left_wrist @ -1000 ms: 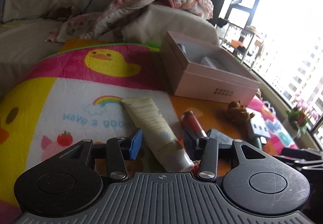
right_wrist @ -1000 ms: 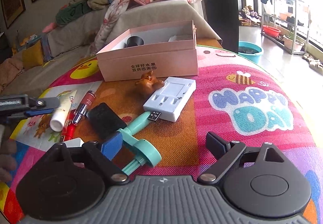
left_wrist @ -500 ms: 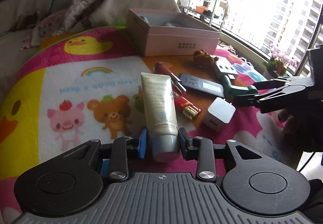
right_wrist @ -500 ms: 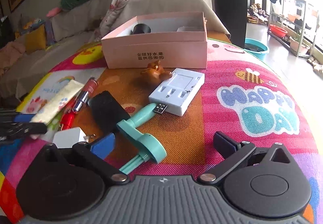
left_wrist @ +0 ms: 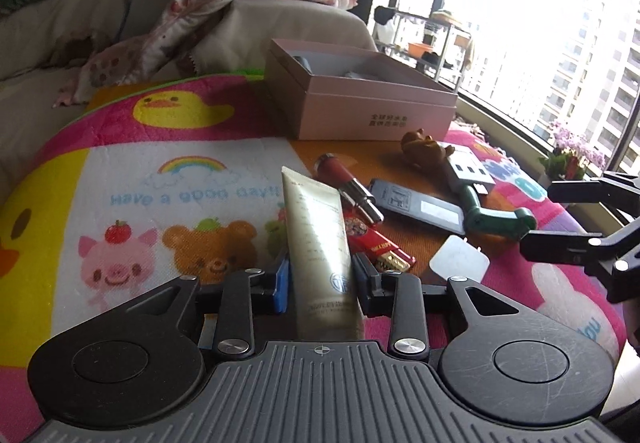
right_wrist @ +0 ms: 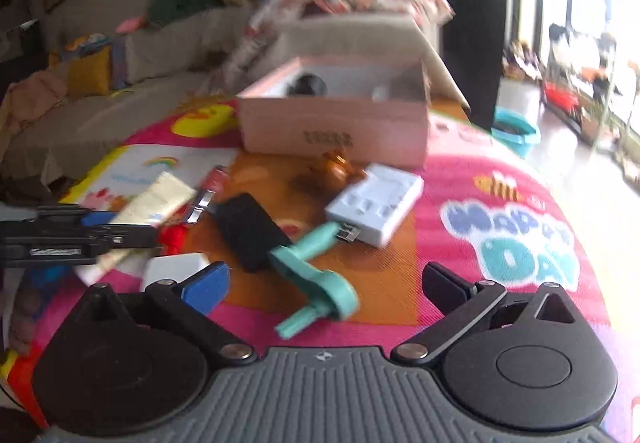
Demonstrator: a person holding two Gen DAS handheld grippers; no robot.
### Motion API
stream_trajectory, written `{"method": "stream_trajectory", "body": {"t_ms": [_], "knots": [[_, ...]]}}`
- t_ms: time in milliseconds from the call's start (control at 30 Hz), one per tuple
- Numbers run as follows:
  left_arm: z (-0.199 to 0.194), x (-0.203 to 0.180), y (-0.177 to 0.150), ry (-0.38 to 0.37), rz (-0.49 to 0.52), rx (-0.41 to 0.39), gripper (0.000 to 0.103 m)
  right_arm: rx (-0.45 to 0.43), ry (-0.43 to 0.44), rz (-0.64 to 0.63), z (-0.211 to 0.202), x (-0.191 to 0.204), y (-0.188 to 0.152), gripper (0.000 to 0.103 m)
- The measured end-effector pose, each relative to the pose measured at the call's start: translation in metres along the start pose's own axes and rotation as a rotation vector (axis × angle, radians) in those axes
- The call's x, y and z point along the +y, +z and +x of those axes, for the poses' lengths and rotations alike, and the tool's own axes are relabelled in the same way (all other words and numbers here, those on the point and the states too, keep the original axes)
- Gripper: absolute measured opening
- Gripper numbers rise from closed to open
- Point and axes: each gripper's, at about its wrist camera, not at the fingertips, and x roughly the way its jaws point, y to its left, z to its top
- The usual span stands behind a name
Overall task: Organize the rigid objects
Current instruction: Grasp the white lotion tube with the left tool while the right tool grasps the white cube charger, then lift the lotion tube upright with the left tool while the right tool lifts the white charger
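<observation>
Left gripper (left_wrist: 320, 279) clamped on the cream tube (left_wrist: 318, 239) near its cap end, tube pointing away toward the pink box (left_wrist: 360, 99). Right gripper (right_wrist: 324, 279) jaws spread wide, holding nothing, above the teal tool (right_wrist: 316, 275). On the mat (left_wrist: 120, 163) beside the tube: lipstick (left_wrist: 346, 183), red packet (left_wrist: 376, 243), dark flat device (left_wrist: 416, 205), white charger (left_wrist: 460, 263), bear figurine (left_wrist: 424, 147), white hub (right_wrist: 376, 203). Box open, items inside unclear.
</observation>
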Motion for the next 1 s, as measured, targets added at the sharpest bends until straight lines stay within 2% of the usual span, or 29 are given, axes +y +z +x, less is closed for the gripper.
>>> {"method": "stream_trajectory", "body": {"t_ms": [67, 167, 267, 333, 367, 400, 500, 633, 767, 833, 1000], "knots": [[-0.009, 0.001, -0.008, -0.002, -0.013, -0.005, 0.034, -0.004, 0.041, -0.077, -0.004, 0.024, 0.000, 0.103], [-0.018, 0.003, -0.015, -0.004, -0.028, -0.012, 0.033, 0.024, 0.113, -0.142, 0.004, 0.051, -0.001, 0.094], [-0.019, 0.004, -0.016, -0.010, -0.044, -0.014, 0.033, 0.061, 0.112, -0.157, 0.024, 0.067, 0.003, 0.088], [-0.019, 0.003, -0.016, -0.007, -0.043, -0.015, 0.033, 0.092, 0.110, -0.136, 0.036, 0.067, 0.007, 0.079], [-0.019, 0.003, -0.016, -0.005, -0.041, -0.016, 0.033, 0.113, 0.110, -0.113, 0.040, 0.065, 0.008, 0.065], [-0.019, 0.003, -0.016, -0.004, -0.040, -0.016, 0.033, 0.130, 0.114, -0.094, 0.043, 0.062, 0.009, 0.060], [-0.019, 0.003, -0.016, -0.006, -0.046, -0.015, 0.033, 0.114, 0.107, -0.074, 0.035, 0.055, 0.007, 0.060], [-0.018, -0.005, -0.014, 0.020, -0.022, -0.014, 0.033, 0.098, 0.038, -0.105, 0.025, 0.044, -0.005, 0.060], [-0.016, -0.033, -0.016, 0.079, 0.148, -0.001, 0.037, 0.086, 0.041, -0.037, 0.022, 0.023, -0.011, 0.061], [-0.015, -0.044, -0.018, 0.049, 0.197, 0.006, 0.037, 0.077, 0.044, -0.025, 0.022, 0.019, -0.013, 0.062], [-0.008, -0.046, -0.014, 0.009, 0.191, 0.022, 0.039, 0.057, 0.007, -0.066, 0.021, 0.027, -0.016, 0.063]]}}
